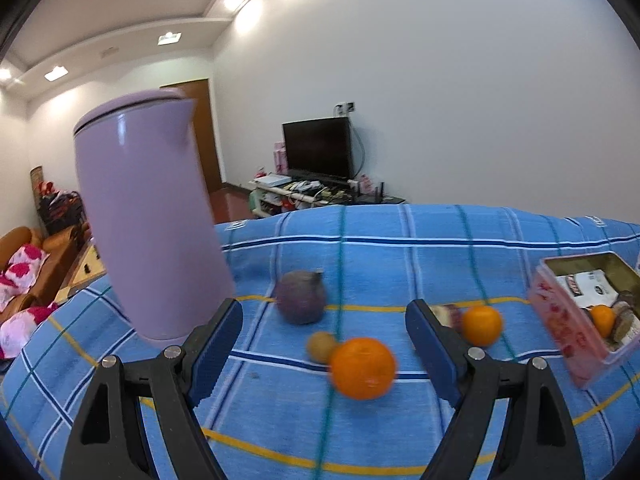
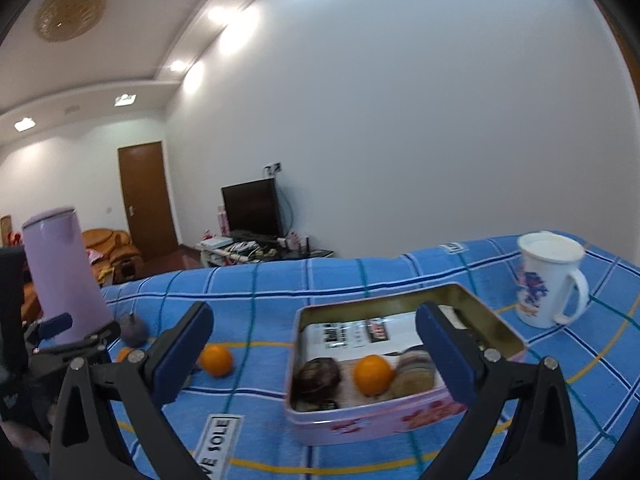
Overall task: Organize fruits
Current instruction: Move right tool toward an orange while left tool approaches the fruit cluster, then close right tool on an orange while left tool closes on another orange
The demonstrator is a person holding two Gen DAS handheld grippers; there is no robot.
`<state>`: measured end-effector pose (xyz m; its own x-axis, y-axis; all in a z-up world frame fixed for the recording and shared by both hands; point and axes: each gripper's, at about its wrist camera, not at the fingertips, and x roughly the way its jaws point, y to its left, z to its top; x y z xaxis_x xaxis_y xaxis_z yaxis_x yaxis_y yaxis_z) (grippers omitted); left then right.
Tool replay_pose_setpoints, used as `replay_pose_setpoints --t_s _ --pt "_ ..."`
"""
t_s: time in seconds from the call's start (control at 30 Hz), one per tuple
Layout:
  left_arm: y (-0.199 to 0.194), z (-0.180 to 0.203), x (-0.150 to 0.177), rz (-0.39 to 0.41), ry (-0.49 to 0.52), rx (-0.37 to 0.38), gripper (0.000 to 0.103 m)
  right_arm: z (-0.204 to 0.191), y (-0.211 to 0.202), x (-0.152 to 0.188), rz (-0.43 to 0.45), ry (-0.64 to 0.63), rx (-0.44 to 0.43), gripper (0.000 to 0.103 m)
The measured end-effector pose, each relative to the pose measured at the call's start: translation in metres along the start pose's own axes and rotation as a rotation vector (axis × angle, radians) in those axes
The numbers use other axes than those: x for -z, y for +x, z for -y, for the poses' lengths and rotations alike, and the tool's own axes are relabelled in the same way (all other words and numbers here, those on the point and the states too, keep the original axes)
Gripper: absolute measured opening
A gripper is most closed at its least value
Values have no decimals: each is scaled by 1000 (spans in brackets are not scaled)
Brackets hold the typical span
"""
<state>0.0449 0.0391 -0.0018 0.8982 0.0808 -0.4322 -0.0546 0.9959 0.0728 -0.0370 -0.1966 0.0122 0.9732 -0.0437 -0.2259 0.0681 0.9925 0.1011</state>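
The left gripper is hovering wide open and empty over the large orange mid-cloth; it should be centring on it, clear of the small brown fruit touching it. The right gripper, also agape and empty, is waiting above the pink tin near the table's right edge.

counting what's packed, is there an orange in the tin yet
Yes, one orange lies inside the open tin.
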Motion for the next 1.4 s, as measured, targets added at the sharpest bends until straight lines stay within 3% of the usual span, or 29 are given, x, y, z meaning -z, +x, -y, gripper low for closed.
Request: replay_pose_setpoints --t_s 0.17,0.23,0.4,0.5,0.87,1.03,1.13,1.27,1.4 --pt "15 -26 -1 -42 -43 -66 85 -19 14 3 -51 -12 -32 103" --pt "20 -34 -2 -66 -54 -95 85 -30 26 5 -101 -30 -50 98" --pt "28 -52 -3 -119 -86 -95 85 -60 59 11 -248 -97 -107 65" --pt "30 -56 -3 -124 -87 -121 85 -70 85 16 -349 -91 -144 60" --pt "31 -37 -3 -174 -28 -11 85 -91 149 32 -574 -133 -137 48" --pt "32 -36 -4 -189 -44 27 85 -92 166 37 -623 -124 -142 47" --pt "32 -30 -4 -196 -30 67 85 -89 172 40 -661 -100 -164 40" --pt "31 -16 -2 -202 16 136 85 -84 166 39 -651 -92 -187 39" --pt "33 -6 0 -206 46 166 85 -78 138 31 -556 -83 -187 39"
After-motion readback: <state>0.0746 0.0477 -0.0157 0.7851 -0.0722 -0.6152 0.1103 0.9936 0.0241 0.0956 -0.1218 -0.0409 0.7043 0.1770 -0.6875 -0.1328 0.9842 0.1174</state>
